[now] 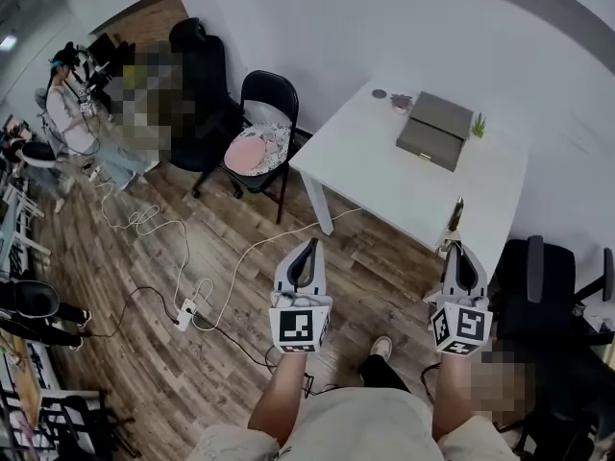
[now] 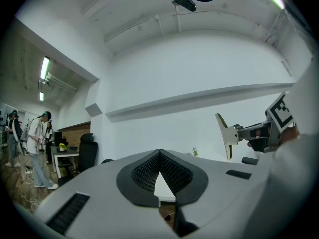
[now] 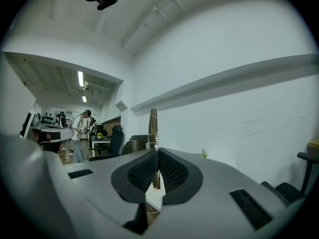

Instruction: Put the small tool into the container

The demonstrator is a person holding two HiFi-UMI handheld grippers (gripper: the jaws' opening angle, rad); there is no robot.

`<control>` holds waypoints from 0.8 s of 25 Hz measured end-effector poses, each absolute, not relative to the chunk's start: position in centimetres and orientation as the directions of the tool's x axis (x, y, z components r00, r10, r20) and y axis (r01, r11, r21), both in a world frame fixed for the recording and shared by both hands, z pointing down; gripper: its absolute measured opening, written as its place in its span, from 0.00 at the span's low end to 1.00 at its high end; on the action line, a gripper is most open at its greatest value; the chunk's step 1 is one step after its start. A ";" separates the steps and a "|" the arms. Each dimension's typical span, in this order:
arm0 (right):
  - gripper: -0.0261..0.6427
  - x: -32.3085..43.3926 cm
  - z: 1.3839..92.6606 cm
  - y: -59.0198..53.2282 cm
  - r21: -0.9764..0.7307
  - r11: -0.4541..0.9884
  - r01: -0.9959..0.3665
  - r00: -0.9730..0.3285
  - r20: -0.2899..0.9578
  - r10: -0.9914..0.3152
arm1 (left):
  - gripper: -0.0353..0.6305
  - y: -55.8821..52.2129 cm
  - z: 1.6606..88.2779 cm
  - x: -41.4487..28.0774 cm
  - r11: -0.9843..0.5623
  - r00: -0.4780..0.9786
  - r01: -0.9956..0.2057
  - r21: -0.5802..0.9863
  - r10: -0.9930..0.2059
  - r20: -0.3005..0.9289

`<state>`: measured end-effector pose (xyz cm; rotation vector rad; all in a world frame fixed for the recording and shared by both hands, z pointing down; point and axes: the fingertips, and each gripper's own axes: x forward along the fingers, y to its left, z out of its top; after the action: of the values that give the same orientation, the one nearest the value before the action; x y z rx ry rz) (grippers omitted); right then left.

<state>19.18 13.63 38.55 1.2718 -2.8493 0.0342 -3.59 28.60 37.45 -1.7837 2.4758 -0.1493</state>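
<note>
A closed grey container lies on the white table, ahead of both grippers and well beyond their tips. My right gripper is held level near the table's front edge, shut on the small tool, a thin flat metal piece that sticks up from the jaws. The right gripper view shows the tool edge-on, clamped between the pads of the right gripper. In the left gripper view it appears as a pale flat blade. My left gripper hovers over the floor left of the table, its tips together and empty.
A small potted plant and two small items sit on the table by the container. A black chair with a pink cushion stands left of the table. Cables and a power strip lie on the wood floor. Another black office chair is at right.
</note>
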 end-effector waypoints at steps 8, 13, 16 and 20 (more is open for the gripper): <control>0.06 21.8 38.3 7.5 -0.034 0.645 -0.763 -0.646 0.022 -0.763 | 0.06 21.7 36.4 -1.6 0.290 -0.291 -0.946 -0.146 -0.957 -0.018; 0.06 23.5 38.2 3.8 -0.045 0.631 -0.774 -0.633 0.015 -0.774 | 0.06 17.5 35.7 0.1 0.267 -0.266 -0.950 -0.161 -0.964 -0.029; 0.06 24.6 38.4 2.0 -0.053 0.626 -0.778 -0.627 0.014 -0.779 | 0.06 15.2 35.6 1.1 0.253 -0.251 -0.953 -0.168 -0.967 -0.031; 0.06 26.1 38.5 0.1 -0.063 0.609 -0.791 -0.611 0.011 -0.792 | 0.06 12.7 35.4 2.4 0.232 -0.230 -0.957 -0.174 -0.973 -0.034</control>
<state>26.10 0.10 38.55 1.3935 -2.8344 0.0973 2.41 12.72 35.45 -1.8588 2.3569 -0.1751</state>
